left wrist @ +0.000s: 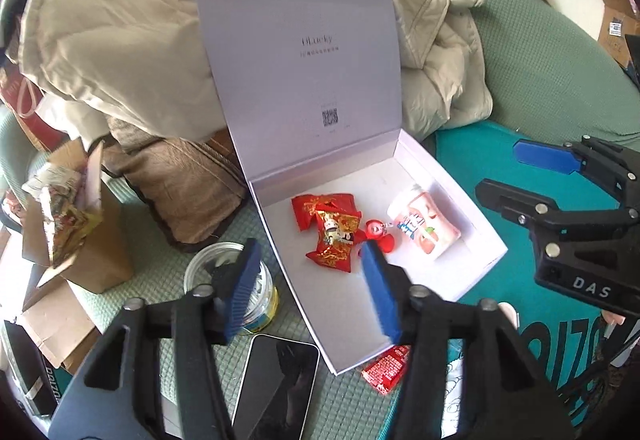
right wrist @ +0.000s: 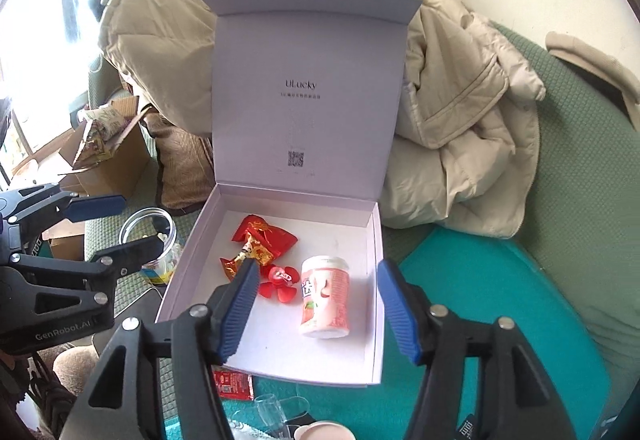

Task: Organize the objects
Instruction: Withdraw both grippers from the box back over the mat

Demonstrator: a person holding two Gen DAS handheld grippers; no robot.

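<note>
A white gift box (left wrist: 472,272) (right wrist: 374,320) stands open with its lid up. Inside lie red candy packets (left wrist: 326,224) (right wrist: 266,238), a small red fan-shaped toy (left wrist: 378,234) (right wrist: 280,282) and a pink gum bottle (left wrist: 424,228) (right wrist: 326,298) on its side. My left gripper (left wrist: 312,288) is open and empty over the box's near left edge; it also shows in the right wrist view (right wrist: 120,224). My right gripper (right wrist: 316,304) is open and empty above the pink bottle; it also shows in the left wrist view (left wrist: 504,175). A red packet (left wrist: 386,368) (right wrist: 234,384) lies outside the box front.
A clear jar (left wrist: 232,280) (right wrist: 154,240) and a black phone (left wrist: 276,388) lie left of the box on green bedding. A beige jacket (left wrist: 120,39) (right wrist: 460,127) is piled behind. Cardboard boxes (left wrist: 80,240) stand at the left. A teal mat (right wrist: 500,320) lies to the right.
</note>
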